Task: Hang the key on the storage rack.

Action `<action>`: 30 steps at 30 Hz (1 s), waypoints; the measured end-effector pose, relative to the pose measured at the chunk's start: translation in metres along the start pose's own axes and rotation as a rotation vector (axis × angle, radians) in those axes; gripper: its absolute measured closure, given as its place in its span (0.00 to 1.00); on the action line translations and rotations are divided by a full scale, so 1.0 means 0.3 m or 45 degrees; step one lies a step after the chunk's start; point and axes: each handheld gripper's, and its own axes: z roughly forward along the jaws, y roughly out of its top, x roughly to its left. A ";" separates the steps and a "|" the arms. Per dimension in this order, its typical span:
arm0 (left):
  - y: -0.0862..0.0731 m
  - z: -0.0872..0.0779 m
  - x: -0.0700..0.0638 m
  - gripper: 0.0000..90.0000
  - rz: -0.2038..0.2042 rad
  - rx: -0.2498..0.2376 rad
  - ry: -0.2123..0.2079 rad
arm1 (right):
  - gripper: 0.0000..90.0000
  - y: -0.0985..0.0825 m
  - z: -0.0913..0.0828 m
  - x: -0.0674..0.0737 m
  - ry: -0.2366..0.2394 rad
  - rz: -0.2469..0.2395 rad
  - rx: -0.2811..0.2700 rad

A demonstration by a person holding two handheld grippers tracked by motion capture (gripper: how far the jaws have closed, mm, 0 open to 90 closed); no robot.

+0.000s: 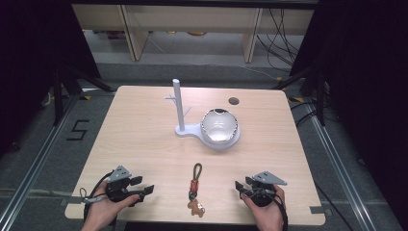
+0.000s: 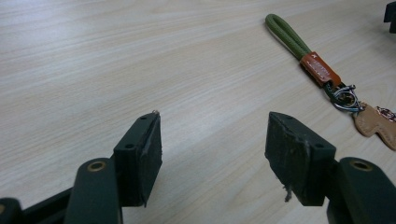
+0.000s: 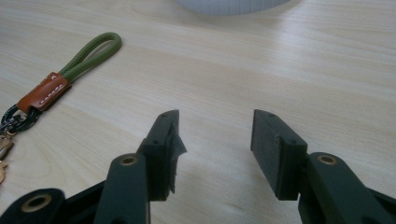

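1. Near the front edge of the wooden surface (image 1: 144,139) lies a keychain (image 1: 195,187), its green cord loop pointing away from the person and a tan charm at the near end.
2. Left tool (image 1: 144,188) rests left of the keychain, jaws wide, nothing between them.
3. Right tool (image 1: 242,185) sits to its right, jaws likewise wide and empty.
4. Farther back, a white stand (image 1: 180,113) carries a shiny bowl (image 1: 219,125).
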 end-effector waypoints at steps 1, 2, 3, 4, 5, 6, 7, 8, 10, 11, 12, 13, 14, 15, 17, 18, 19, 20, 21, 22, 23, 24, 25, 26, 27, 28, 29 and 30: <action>0.003 0.003 -0.006 0.40 -0.007 0.003 0.006 | 0.58 0.000 0.000 0.000 0.000 0.000 0.000; 0.012 0.003 -0.006 0.40 0.033 0.041 -0.006 | 0.58 0.000 0.002 0.000 0.009 0.005 -0.010; 0.015 0.009 -0.014 0.41 0.018 0.022 -0.004 | 0.58 0.002 -0.001 0.000 0.024 0.007 -0.005; 0.021 0.011 -0.019 0.41 0.031 0.026 0.002 | 0.58 0.004 -0.002 0.002 0.021 0.008 -0.009; 0.031 0.014 -0.025 0.42 0.049 0.041 0.005 | 0.58 0.005 -0.003 0.002 0.023 0.009 -0.005; 0.031 0.014 -0.025 0.42 0.049 0.041 0.005 | 0.58 0.005 -0.003 0.002 0.023 0.009 -0.005; 0.041 0.017 -0.037 0.42 0.056 0.067 0.008 | 0.58 0.006 -0.006 0.004 0.019 0.009 0.011; 0.041 0.017 -0.037 0.42 0.056 0.067 0.008 | 0.58 0.005 -0.005 0.004 0.026 0.006 0.014; 0.053 0.019 -0.048 0.43 0.064 0.089 0.024 | 0.59 0.005 -0.005 0.004 0.024 0.008 0.015; 0.066 0.023 -0.060 0.43 0.055 0.094 0.039 | 0.59 0.007 -0.005 0.005 0.019 0.009 0.022; 0.066 0.023 -0.060 0.43 0.055 0.094 0.039 | 0.59 0.007 -0.005 0.005 0.019 0.009 0.022; 0.077 0.020 -0.061 0.43 0.083 0.125 0.051 | 0.59 0.008 -0.006 0.005 0.015 0.008 0.021; 0.083 0.025 -0.069 0.43 0.073 0.116 0.051 | 0.59 0.009 -0.007 0.005 0.011 0.011 0.026; 0.089 0.024 -0.069 0.43 0.087 0.132 0.061 | 0.59 0.010 -0.007 0.005 0.015 0.014 0.027; 0.107 0.032 -0.078 0.43 0.089 0.165 0.051 | 0.59 0.012 -0.010 0.004 -0.004 0.009 0.049; 0.107 0.032 -0.078 0.43 0.089 0.165 0.051 | 0.59 0.012 -0.010 0.004 -0.004 0.009 0.049; 0.117 0.040 -0.090 0.43 0.095 0.188 0.055 | 0.59 0.012 -0.012 0.006 -0.015 0.010 0.045; 0.123 0.044 -0.098 0.43 0.096 0.195 0.060 | 0.59 0.013 -0.011 0.006 -0.018 0.013 0.046; 0.128 0.050 -0.104 0.43 0.088 0.198 0.040 | 0.59 0.012 -0.010 0.008 -0.009 0.015 0.044; 0.132 0.057 -0.111 0.43 0.088 0.198 0.033 | 0.59 0.012 -0.009 0.007 0.012 0.015 0.041; 0.132 0.057 -0.111 0.43 0.088 0.198 0.033 | 0.59 0.011 -0.009 0.007 0.014 0.016 0.043; 0.141 0.071 -0.126 0.43 0.090 0.212 0.048 | 0.59 0.011 -0.009 0.008 0.015 0.015 0.042; 0.141 0.071 -0.126 0.43 0.090 0.212 0.048 | 0.59 0.011 -0.009 0.008 0.015 0.015 0.042; 0.154 0.084 -0.140 0.43 0.096 0.242 0.041 | 0.59 0.012 -0.010 0.009 0.012 0.021 0.048; 0.154 0.084 -0.140 0.43 0.096 0.242 0.041 | 0.59 0.012 -0.010 0.009 0.012 0.021 0.048; 0.163 0.093 -0.149 0.43 0.104 0.254 0.038 | 0.59 0.014 -0.013 0.010 0.004 0.019 0.056; 0.170 0.096 -0.155 0.43 0.107 0.276 0.034 | 0.59 0.014 -0.013 0.011 0.008 0.020 0.057; 0.187 0.109 -0.166 0.44 0.119 0.304 0.030 | 0.59 0.015 -0.014 0.011 0.011 0.023 0.059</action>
